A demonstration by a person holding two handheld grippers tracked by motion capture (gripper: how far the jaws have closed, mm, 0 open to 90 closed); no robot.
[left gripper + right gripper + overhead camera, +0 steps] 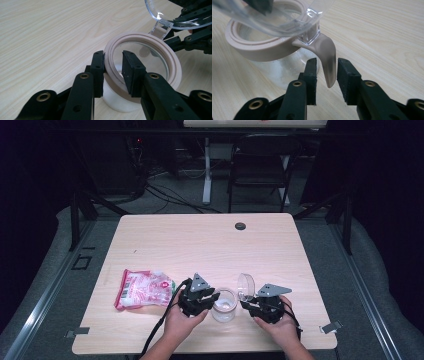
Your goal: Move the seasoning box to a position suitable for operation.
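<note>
A clear jar (222, 306) with a beige rim (160, 42) stands near the table's front edge. Its clear hinged lid (246, 286) is swung up and open. My left gripper (113, 65) straddles the rim's near wall, one pad outside and one inside, shut on it. In the high view the left gripper (212, 299) sits at the jar's left. My right gripper (327, 72) is at the jar's right side (246, 304). A beige latch tab (327, 57) hangs from the lid's hinge (308, 37) between its jaws, with a thin gap on each side.
A red and white snack pouch (144, 288) lies on the wooden table (210, 240) to the left of my left hand. A black grommet (240, 226) sits near the far edge. A folding chair (260, 165) stands beyond the table.
</note>
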